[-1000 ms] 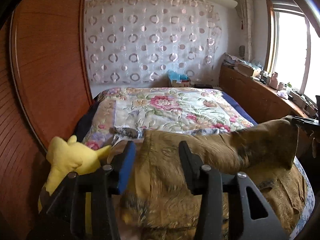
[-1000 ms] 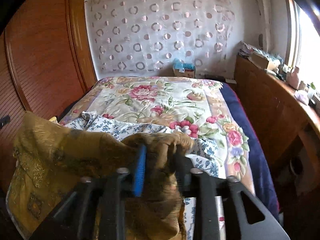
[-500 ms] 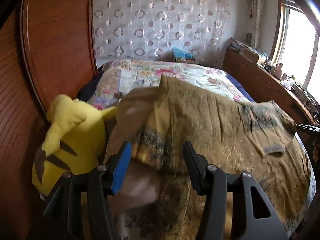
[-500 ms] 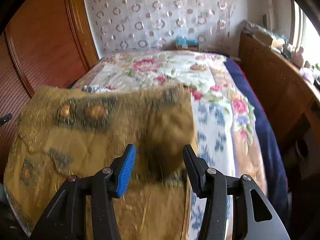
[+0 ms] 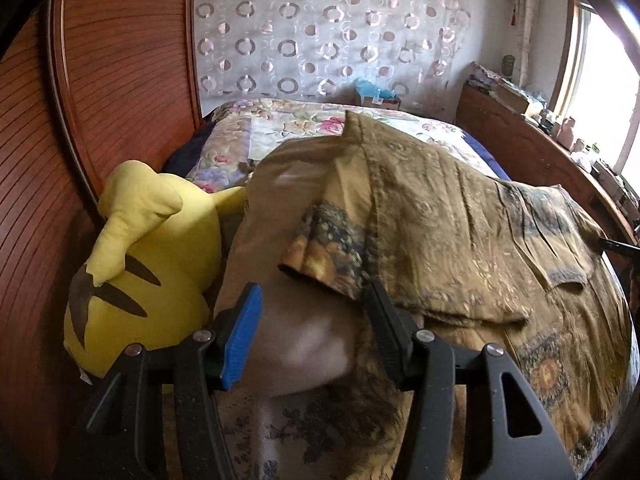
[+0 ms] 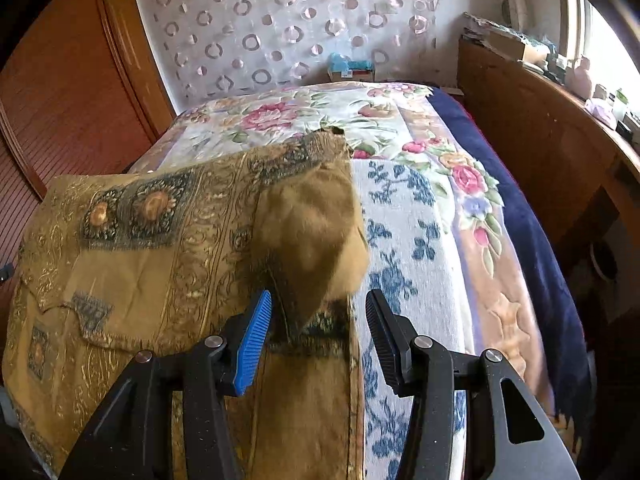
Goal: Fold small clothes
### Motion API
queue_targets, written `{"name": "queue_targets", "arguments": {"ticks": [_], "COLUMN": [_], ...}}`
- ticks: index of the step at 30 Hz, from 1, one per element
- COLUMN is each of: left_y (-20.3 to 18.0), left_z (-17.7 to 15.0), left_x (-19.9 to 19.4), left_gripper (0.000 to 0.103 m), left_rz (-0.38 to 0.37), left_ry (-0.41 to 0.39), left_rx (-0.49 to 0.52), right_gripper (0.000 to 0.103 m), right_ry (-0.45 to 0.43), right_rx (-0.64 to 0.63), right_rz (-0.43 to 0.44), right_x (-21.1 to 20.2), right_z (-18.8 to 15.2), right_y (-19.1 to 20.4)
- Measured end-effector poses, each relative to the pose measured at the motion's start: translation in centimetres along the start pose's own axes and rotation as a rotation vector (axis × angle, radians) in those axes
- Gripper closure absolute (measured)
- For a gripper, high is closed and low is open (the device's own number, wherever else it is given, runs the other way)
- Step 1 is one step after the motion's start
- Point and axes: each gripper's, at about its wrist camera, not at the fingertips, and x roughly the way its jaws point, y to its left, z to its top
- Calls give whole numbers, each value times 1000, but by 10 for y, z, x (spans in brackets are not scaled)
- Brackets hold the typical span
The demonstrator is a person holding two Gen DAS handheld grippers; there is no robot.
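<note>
An ochre patterned garment (image 5: 440, 232) lies spread on the bed, with its far part folded back over itself. In the left wrist view a sleeve with a dark printed cuff (image 5: 328, 248) lies just ahead of my left gripper (image 5: 314, 332). That gripper is open, and the pale inner side of the cloth sits between the pads without being pinched. In the right wrist view the garment (image 6: 160, 240) fills the left half. A loose ochre flap (image 6: 312, 232) hangs between the pads of my right gripper (image 6: 318, 328), which is open and clear of it.
A yellow plush toy (image 5: 152, 264) lies against the garment's left edge, next to the wooden panel (image 5: 100, 100). A white cloth with blue flowers (image 6: 404, 240) lies under the garment on the floral quilt (image 6: 320, 120). A wooden cabinet (image 6: 540, 140) runs along the bed's right side.
Both grippers held the garment up off the bed, then came down. The right gripper let go of its bunch. The cloth now lies on the bed and both grippers stand wider.
</note>
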Motion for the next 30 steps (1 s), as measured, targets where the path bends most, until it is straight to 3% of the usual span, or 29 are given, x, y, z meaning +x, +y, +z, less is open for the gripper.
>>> {"name": "queue_targets", "arguments": {"ticks": [6,9,11,13,14,15,25,30], "left_y": [4,1,-3,-5,-7,-9,-37,-39], "left_z": [15,19,21,22,23,24,43,26], "left_x": [16,25,28,28,26,21,-66,-103], "left_gripper": [48,50,61,82,94,98,101,101], "left_rz": [-28,-13,-32,-44,-53,-60,-126,-143], "left_ry": [9,14,11,21,13,-3,-183,-220], "left_rx": [-21,-7,15,17,20,24,55,51], "right_gripper": [52,72,93,97,98,99,100,100], "right_ry": [38,47,38,25,10,-7,-217,-288], "right_rx": [-13,-32,-57,-77,-89,-97,-97,-108], "right_rz": [-33,-31,-32,-15,-6,9,104,123], "right_x": [18,30,30,32,28,24,-42,-84], "right_z": [14,14,16,21,23,25,40,23], "right_y": [3,10,17,22,25,27,31,24]}}
